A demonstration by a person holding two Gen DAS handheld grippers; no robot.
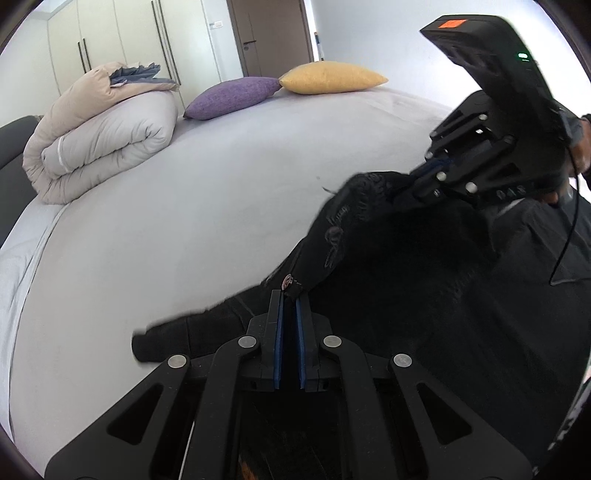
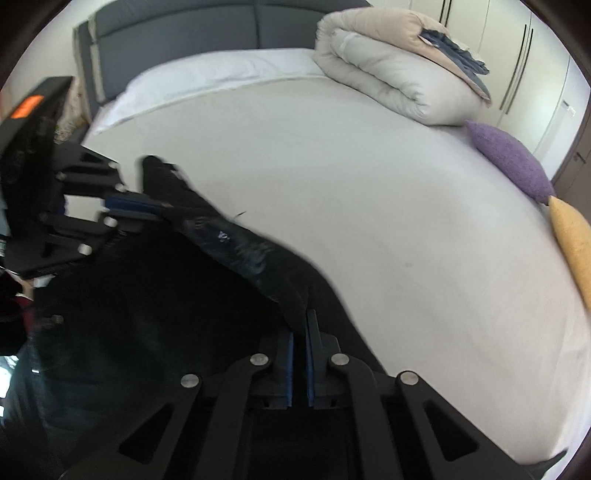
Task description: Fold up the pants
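Black pants [image 1: 399, 266] hang and drape over the near edge of a grey bed. My left gripper [image 1: 290, 295] is shut on the waistband near a metal button [image 1: 286, 282]. My right gripper [image 2: 300, 317] is shut on another part of the waistband [image 2: 258, 258]. The pants' top edge stretches between the two grippers, lifted above the sheet. In the left wrist view the right gripper [image 1: 413, 184] shows at the right, pinching the fabric. In the right wrist view the left gripper [image 2: 147, 208] shows at the left, also pinching it. One dark end of the pants [image 1: 155, 343] lies on the bed.
The bed sheet [image 1: 192, 206] is wide and flat. A rolled duvet [image 1: 99, 133] lies at the far side, with a purple cushion [image 1: 231, 98] and a yellow cushion [image 1: 330, 77] beside it. A grey headboard [image 2: 177, 33], wardrobes [image 1: 122, 33] and a door [image 1: 273, 37] stand behind.
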